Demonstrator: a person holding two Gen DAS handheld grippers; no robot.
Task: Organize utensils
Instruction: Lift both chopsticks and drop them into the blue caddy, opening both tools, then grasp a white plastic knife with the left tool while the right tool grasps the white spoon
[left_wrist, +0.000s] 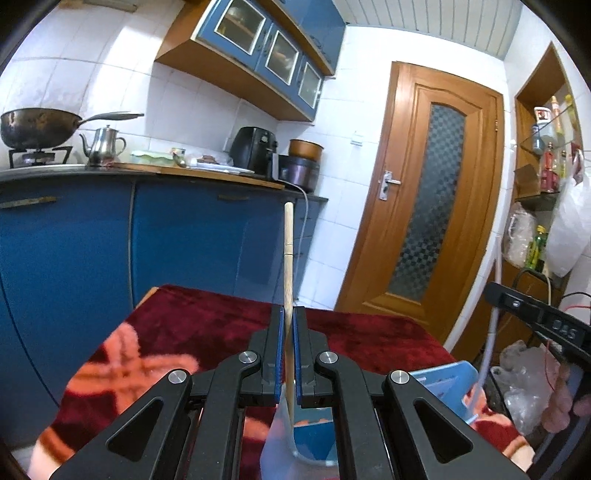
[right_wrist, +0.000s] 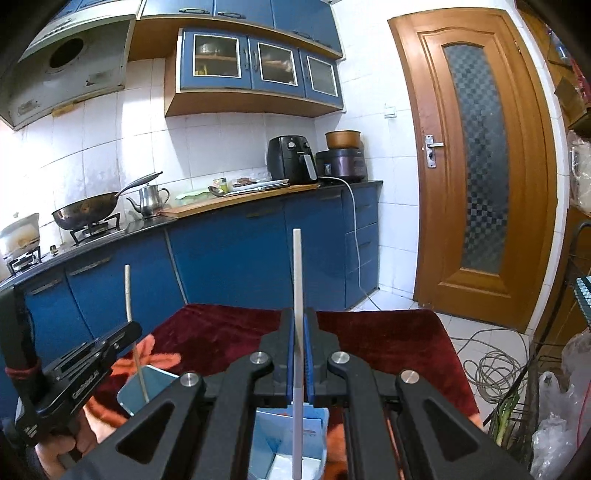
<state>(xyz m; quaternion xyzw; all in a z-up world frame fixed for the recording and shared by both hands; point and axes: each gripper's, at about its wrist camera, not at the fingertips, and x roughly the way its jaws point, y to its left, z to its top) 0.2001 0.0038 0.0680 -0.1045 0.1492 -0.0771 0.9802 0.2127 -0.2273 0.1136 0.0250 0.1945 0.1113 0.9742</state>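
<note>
Left tongs (left_wrist: 289, 325): the two black fingers with blue pads are drawn together and clamped on a slim pale wooden chopstick (left_wrist: 288, 258). The chopstick stands nearly upright, its long axis vertical; its upper end rises well above the fingertips against the blue cabinet fronts (left_wrist: 207, 236), and its lower end reaches down between the fingers into a translucent plastic container (left_wrist: 284, 435) just below the tongs. In the right wrist view the same tongs (right_wrist: 127, 328) appear at the left edge, the chopstick (right_wrist: 128, 291) leaning slightly and its lower end inside a blue rectangular holder (right_wrist: 146, 391) that rests on the surface.

Right tongs (right_wrist: 299, 325): the fingers are likewise closed and clamped on a flat white plastic stick (right_wrist: 297, 280). The stick points straight up, long axis vertical, its top well clear of the fingertips; its lower part passes down between the pads into a light blue compartmented utensil box (right_wrist: 317, 432) directly beneath. Which compartment receives it cannot be told.

Both containers sit on the surface, which is covered by a dark red plush cloth with orange flower pattern (left_wrist: 207, 325). In the left wrist view the right tongs' black body (left_wrist: 535, 317) enters from the right edge, with a hand (left_wrist: 565, 402) below it.
</note>
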